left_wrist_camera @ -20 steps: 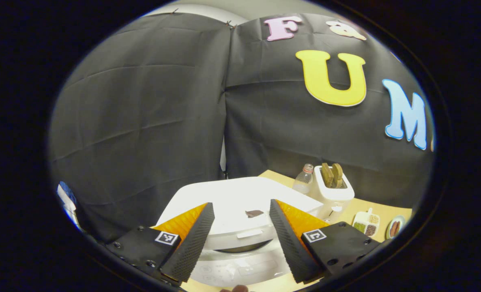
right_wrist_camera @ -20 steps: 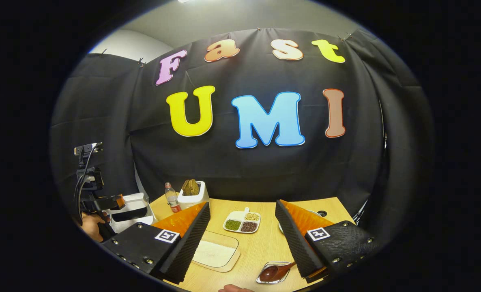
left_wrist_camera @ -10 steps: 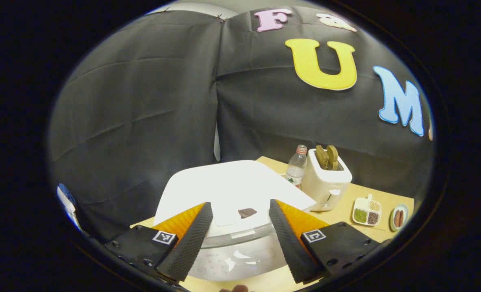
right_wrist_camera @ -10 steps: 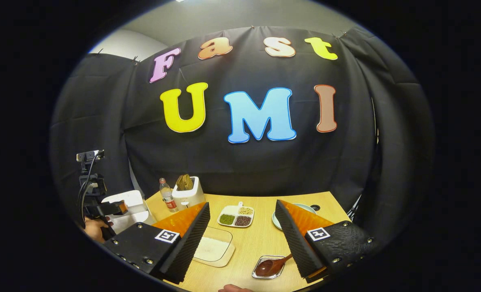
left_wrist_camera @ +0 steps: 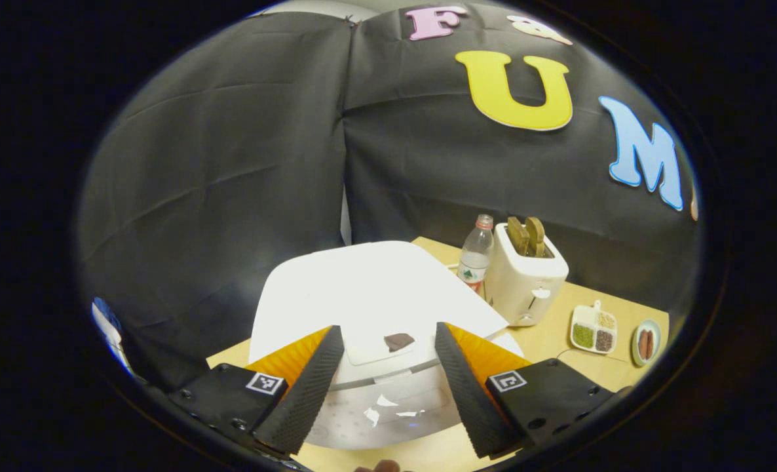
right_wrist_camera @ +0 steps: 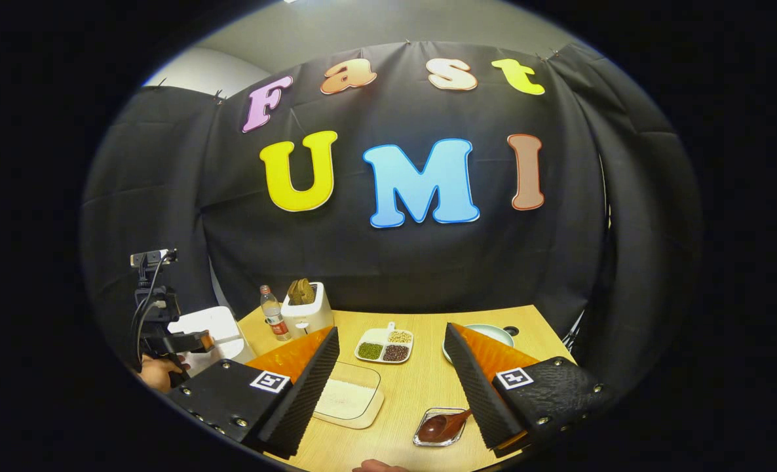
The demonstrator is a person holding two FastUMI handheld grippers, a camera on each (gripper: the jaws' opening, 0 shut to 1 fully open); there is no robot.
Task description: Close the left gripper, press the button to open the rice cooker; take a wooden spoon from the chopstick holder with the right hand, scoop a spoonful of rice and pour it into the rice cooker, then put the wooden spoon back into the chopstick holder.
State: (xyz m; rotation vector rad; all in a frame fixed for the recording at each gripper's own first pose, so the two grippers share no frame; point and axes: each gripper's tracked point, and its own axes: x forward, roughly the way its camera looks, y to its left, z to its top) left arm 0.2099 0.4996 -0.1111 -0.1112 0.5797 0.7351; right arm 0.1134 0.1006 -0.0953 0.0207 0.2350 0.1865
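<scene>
black cloth backs a wooden tabletop [right_wrist_camera: 421,387]. the rice cooker [left_wrist_camera: 369,308] sits at its left edge, lid down, straight ahead of the left gripper [left_wrist_camera: 385,387], whose fingers stand apart, holding nothing; judged from this, closing them and pressing the button comes next. the right gripper [right_wrist_camera: 392,387] is spread and empty too. the wooden spoon [right_wrist_camera: 444,425] lies in a small tray [right_wrist_camera: 428,440] near the front edge, just below its right finger, handle running up-right behind that finger.
</scene>
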